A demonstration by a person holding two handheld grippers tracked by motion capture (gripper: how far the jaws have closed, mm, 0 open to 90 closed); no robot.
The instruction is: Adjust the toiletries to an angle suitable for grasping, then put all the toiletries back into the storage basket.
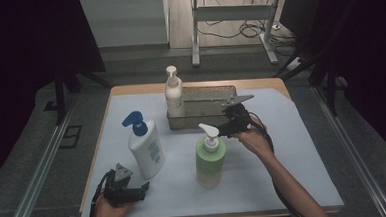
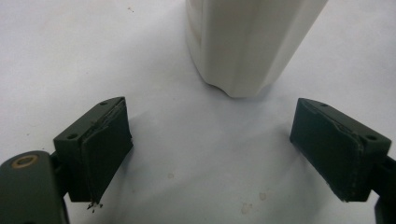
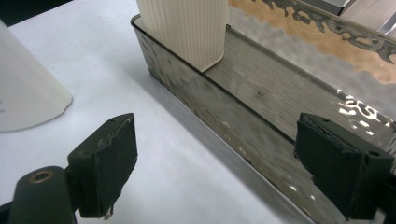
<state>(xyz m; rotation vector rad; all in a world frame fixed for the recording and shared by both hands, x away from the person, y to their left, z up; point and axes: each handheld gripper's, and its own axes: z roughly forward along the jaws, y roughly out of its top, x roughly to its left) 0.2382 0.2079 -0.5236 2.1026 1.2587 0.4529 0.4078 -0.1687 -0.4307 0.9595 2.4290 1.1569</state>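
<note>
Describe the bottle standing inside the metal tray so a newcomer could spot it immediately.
Find the metal tray at the far middle of the table. At its left end stands the cream pump bottle. Alone among three bottles it sits in the tray, ribbed and unlabelled, unlike the blue-pumped bottle and green bottle.

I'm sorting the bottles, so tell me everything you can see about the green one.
The green bottle is a pale green, plastic-looking pump bottle with a white pump head whose spout points left in the high view. It stands upright on the white table cover, in front of the metal tray and right of the white bottle with the blue pump. Nothing grips it; the right gripper is close beside its pump.
</note>
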